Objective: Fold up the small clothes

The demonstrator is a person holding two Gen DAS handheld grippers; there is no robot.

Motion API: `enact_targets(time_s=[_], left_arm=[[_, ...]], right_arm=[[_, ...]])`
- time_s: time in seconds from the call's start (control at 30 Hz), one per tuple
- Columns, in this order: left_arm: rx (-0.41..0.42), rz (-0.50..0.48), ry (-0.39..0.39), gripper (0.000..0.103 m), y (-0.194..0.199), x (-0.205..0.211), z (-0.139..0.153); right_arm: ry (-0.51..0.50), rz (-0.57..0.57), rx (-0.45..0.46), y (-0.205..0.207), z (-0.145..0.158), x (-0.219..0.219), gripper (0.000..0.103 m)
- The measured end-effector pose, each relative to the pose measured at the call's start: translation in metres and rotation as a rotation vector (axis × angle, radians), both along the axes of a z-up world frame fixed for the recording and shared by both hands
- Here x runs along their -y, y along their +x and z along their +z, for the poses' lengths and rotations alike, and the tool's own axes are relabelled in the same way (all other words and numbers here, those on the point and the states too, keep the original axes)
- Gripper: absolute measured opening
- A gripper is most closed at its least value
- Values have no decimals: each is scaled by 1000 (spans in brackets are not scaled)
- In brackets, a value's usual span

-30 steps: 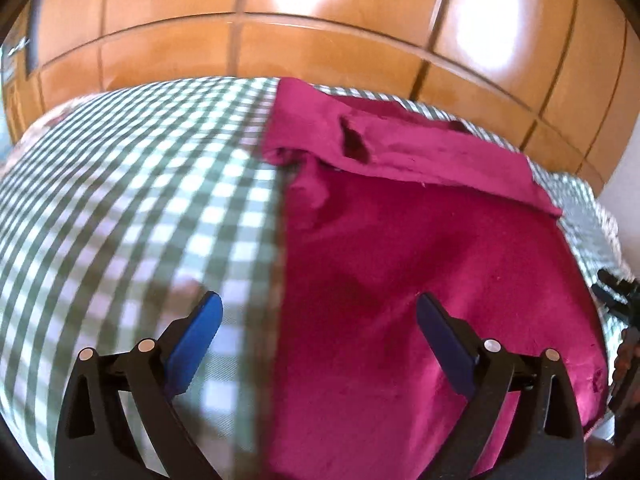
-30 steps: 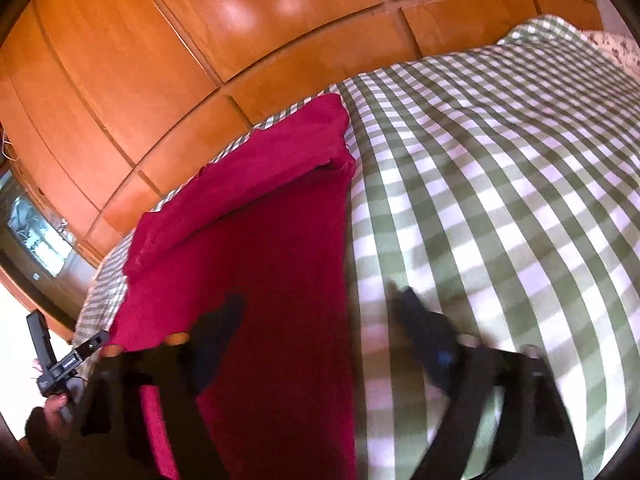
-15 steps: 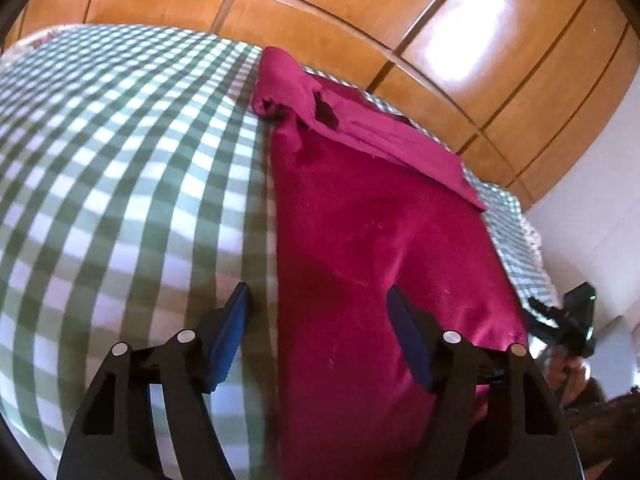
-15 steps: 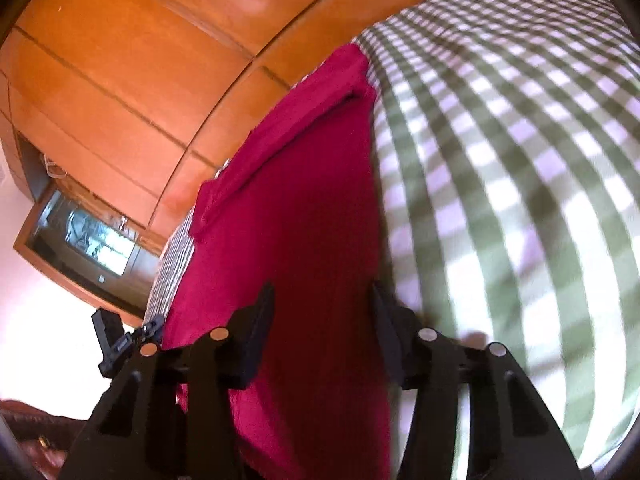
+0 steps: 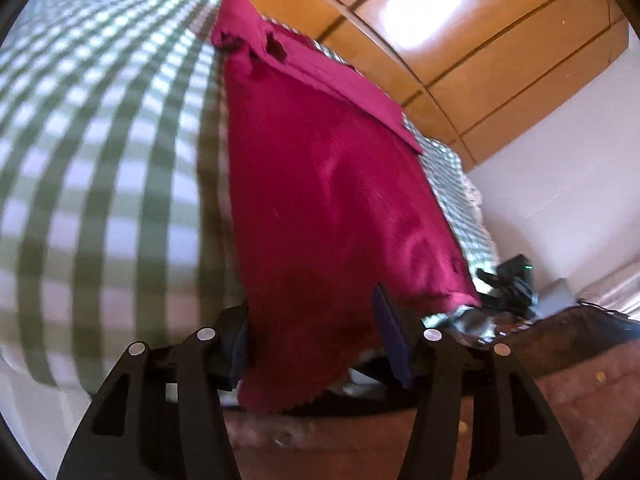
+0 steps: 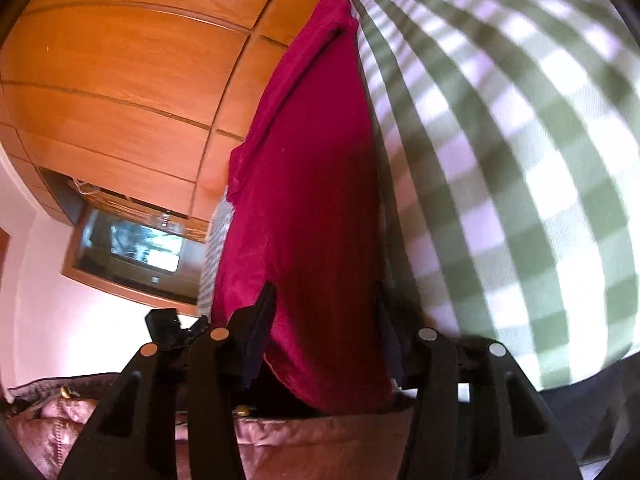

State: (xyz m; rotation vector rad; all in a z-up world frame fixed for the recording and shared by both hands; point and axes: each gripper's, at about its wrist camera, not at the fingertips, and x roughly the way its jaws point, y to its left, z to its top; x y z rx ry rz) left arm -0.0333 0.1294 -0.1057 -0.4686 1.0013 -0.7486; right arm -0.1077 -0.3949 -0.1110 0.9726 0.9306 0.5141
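Observation:
A magenta garment [image 5: 328, 184] lies flat on a green-and-white checked bed cover [image 5: 100, 152], its far end folded over into a band. Its near edge hangs over the bed's front edge. My left gripper [image 5: 316, 340] is open, its jaws straddling the garment's near left corner, the cloth between them. In the right wrist view the same garment [image 6: 316, 184] runs away from me. My right gripper [image 6: 324, 340] is open, its jaws straddling the near right corner. The other gripper shows small at the far corner in each view.
Glossy wooden wardrobe panels [image 5: 460, 32] stand behind the bed. A television [image 6: 136, 252] sits in a wooden unit at the left of the right wrist view. A brownish padded surface [image 6: 80, 420] lies below the bed's front edge.
Both grippers have dropped and pulled back to the garment's near edge. The near corners now lie between the open jaws, and the jaws have narrowed.

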Motion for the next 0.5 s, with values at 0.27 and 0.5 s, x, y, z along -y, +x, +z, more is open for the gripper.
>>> enact_targets(time_s=[0.27, 0.5], left_arm=[[-24, -63, -9, 16, -2, 19, 1], [114, 6, -118, 9, -7, 5, 44]], right_arm=[[-2, 73, -16, 12, -1, -17, 16], [83, 110, 168, 11, 33, -21, 12]])
